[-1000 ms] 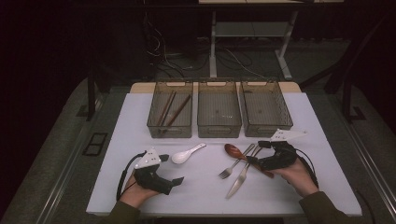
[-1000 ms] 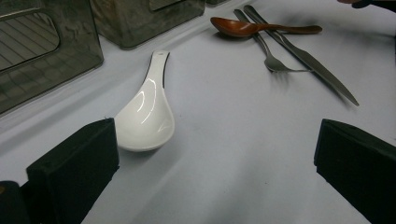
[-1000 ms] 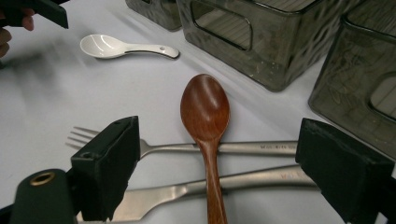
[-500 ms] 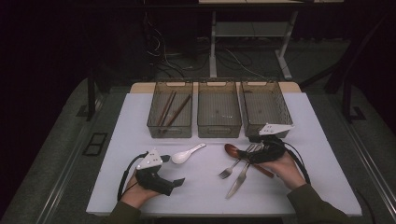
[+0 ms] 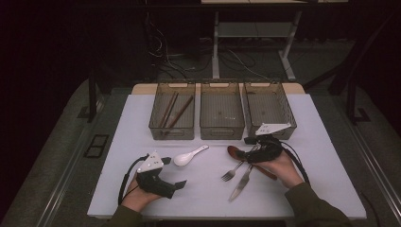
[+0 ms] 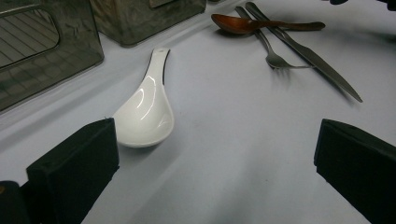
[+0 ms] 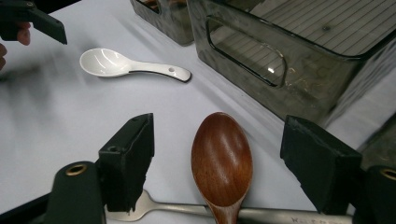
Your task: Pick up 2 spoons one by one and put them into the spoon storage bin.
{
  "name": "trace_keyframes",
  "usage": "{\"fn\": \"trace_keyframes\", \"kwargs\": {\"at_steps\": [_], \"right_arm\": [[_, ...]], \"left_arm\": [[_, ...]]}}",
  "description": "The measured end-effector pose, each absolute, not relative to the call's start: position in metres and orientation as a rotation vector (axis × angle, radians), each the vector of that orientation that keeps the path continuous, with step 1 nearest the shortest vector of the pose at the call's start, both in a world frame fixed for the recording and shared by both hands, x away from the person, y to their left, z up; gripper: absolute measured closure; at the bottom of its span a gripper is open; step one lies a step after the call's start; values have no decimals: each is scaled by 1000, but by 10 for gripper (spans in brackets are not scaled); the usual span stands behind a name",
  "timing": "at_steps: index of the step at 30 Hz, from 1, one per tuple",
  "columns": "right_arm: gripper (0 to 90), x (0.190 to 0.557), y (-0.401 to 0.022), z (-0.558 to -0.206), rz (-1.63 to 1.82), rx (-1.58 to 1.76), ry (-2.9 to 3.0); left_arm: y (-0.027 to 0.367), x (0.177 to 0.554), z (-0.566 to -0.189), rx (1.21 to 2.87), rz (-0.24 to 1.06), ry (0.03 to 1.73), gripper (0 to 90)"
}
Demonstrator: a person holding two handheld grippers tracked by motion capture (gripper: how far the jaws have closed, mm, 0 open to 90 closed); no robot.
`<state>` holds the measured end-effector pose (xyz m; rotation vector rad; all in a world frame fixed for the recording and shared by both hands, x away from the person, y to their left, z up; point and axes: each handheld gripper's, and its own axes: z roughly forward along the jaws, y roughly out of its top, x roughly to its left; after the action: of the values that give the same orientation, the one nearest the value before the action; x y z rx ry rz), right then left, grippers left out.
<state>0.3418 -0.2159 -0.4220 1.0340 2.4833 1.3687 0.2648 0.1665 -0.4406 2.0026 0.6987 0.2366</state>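
1. Sorting looks barely begun: the left bin (image 5: 172, 110) holds brown chopsticks (image 5: 174, 111), while the middle bin (image 5: 222, 110) and right bin (image 5: 268, 108) look empty.
2. The right gripper (image 7: 219, 175) stands spread wide, with the wooden spoon (image 7: 222, 161) lying on the table between its jaws, not yet clamped.
3. The spoon's handle crosses over the fork (image 5: 233, 171) and knife (image 5: 242, 180), just in front of the middle and right bins.
4. The left gripper (image 6: 210, 175) is released and empty, low over the table just beside the white spoon (image 6: 145, 109).
5. Left to do, I judge: all four loose pieces.
6. The table (image 5: 142, 142) has a plain white top; the room is dark, with cables (image 5: 165, 56) and a desk frame (image 5: 255, 33) behind.
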Motion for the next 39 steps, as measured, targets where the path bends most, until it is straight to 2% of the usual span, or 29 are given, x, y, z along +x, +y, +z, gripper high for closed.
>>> {"fn": "trace_keyframes", "kwargs": {"at_steps": [3,15,20,39], "right_arm": [[284,345,-214,-425,1378,1051,2488],[479,358,-207,-436,1359,1081,2541],[505,360,-207,-440,1335,1105,2553],[515,359,-205,-449,1186,1100,2633]], "left_arm": [[168,265,-441,1998,238,707,0],[169,264,-440,1997,234,698,0],[169,264,-440,1999,233,692,0],[168,264,-441,2009,224,685,0]]}}
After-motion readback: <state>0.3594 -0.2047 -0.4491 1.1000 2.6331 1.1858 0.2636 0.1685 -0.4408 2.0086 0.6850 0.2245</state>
